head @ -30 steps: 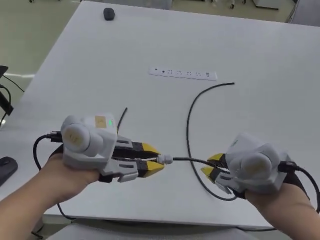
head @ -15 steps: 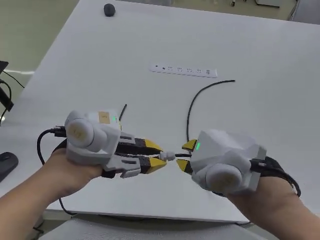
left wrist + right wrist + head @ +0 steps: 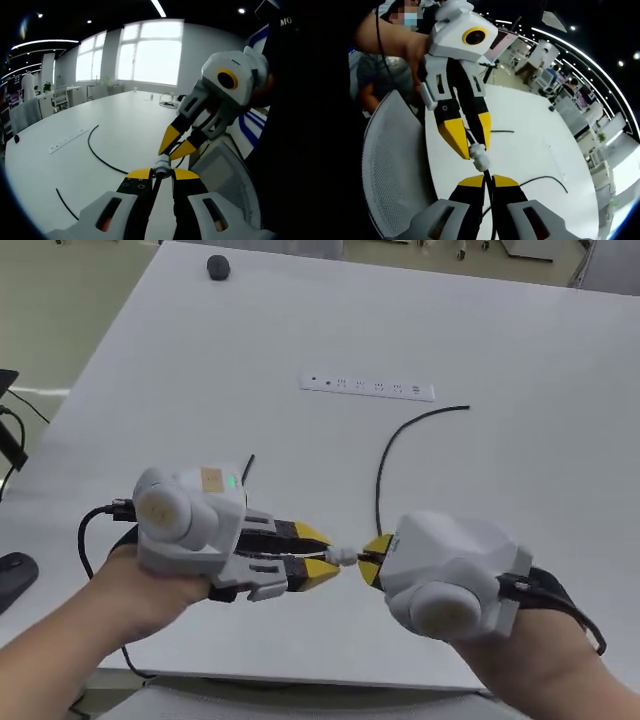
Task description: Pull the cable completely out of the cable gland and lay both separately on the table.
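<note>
Two grippers nose to nose over the near part of the table [image 3: 200,360], joined at the cable gland [image 3: 345,557].
At left, left gripper [image 3: 322,556] set narrow, yellow tips clamped on the pale gland; just right of it, right gripper [image 3: 373,558] nearly closed, pinching the black cable [image 3: 381,465] close against the gland's end. Cable seated in the gland; farther right, loose length curving across the table, free end near the white power strip [image 3: 368,387] but apart from it.
</note>
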The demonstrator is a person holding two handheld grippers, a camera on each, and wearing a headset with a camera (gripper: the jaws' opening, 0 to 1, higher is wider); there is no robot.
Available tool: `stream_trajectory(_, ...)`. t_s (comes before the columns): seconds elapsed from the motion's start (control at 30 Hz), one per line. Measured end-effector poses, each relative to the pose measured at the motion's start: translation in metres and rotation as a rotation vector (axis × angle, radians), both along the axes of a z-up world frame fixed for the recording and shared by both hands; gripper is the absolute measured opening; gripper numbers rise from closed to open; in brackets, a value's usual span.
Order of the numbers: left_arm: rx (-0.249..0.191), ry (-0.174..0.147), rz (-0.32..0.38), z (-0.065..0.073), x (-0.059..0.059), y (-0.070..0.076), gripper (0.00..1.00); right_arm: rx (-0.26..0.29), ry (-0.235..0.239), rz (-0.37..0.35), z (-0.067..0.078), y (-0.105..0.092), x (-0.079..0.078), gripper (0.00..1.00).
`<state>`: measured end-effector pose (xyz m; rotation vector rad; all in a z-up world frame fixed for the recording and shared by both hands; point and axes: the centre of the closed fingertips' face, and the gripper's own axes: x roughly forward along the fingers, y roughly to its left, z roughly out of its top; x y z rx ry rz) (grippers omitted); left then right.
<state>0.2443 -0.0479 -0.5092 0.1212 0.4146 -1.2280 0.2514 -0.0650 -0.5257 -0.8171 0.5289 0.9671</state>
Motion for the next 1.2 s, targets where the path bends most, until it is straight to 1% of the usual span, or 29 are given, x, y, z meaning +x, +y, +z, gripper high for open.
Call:
stream_trajectory(0.1, -0.001, -0.001, 0.004, 0.0, 0.0, 0.0, 0.15, 0.015, 0.02, -0.021, -0.003, -0.001, 0.001, 0.0)
stream_trajectory(0.17, -0.001, -0.003, 0.007, 0.0, 0.001, -0.001, 0.15, 0.045, 0.049, -0.044, -0.005, -0.002, 0.001, 0.0)
stream_trajectory(0.23, -0.005, -0.005, 0.014, 0.001, 0.003, 0.001, 0.15, 0.037, 0.044, -0.053, -0.006, -0.006, 0.005, 0.0)
stream_trajectory(0.3, -0.009, -0.002, 0.019, 0.001, 0.004, 0.002, 0.15, 0.06, 0.065, -0.078, -0.008, -0.009, 0.007, 0.0)
stream_trajectory(0.37, -0.012, -0.006, 0.023, 0.002, 0.005, 0.003, 0.15, 0.063, 0.072, -0.089, -0.01, -0.012, 0.009, 0.0)
stream_trajectory(0.5, -0.014, -0.003, 0.033, 0.002, 0.006, 0.006, 0.15, 0.086, 0.106, -0.135, -0.016, -0.019, 0.012, 0.0)
stream_trajectory(0.63, -0.014, -0.002, 0.04, 0.002, 0.008, 0.008, 0.15, 0.092, 0.127, -0.174, -0.025, -0.028, 0.015, 0.0)
stream_trajectory(0.8, -0.018, 0.001, 0.043, 0.002, 0.007, 0.008, 0.15, 0.085, 0.16, -0.252, -0.042, -0.047, 0.019, 0.0)
stream_trajectory(0.87, -0.019, 0.002, 0.042, 0.001, 0.007, 0.008, 0.15, 0.09, 0.182, -0.286, -0.048, -0.053, 0.02, 0.0)
stream_trajectory(0.93, -0.02, 0.002, 0.043, 0.001, 0.006, 0.007, 0.15, 0.077, 0.186, -0.309, -0.054, -0.06, 0.021, 0.0)
stream_trajectory(0.97, -0.021, 0.003, 0.043, 0.001, 0.006, 0.007, 0.15, 0.08, 0.195, -0.326, -0.057, -0.063, 0.022, 0.0)
stream_trajectory(1.07, -0.02, 0.006, 0.044, -0.001, 0.006, 0.006, 0.15, 0.083, 0.208, -0.345, -0.061, -0.066, 0.022, 0.0)
stream_trajectory(1.2, -0.017, 0.011, 0.045, -0.004, 0.007, 0.007, 0.15, 0.093, 0.21, -0.347, -0.06, -0.065, 0.022, 0.0)
